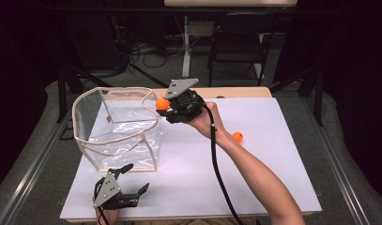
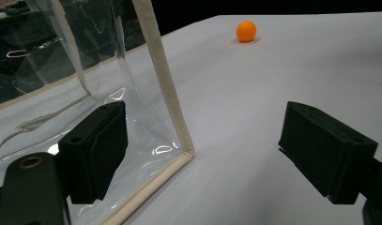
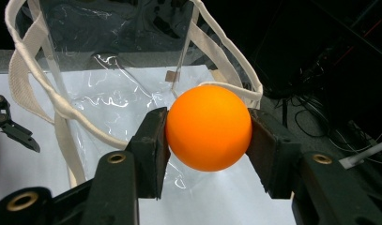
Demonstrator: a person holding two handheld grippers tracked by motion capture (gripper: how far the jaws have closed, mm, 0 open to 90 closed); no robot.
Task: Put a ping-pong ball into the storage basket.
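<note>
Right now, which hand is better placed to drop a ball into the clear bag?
The right. Its gripper already clamps an orange ball at the clear bag's rim. The left gripper rests open by the bag's near corner, holding nothing.

Between my right jaws sits a smooth, round orange ball (image 3: 208, 127), glossy and unmarked, at the centre of the right gripper view and pressed on both sides. In the high view it lies just above centre, at the rim of the clear plastic bag with cream fabric edging (image 1: 114, 125), which stands upright and open-topped at centre left.
</note>
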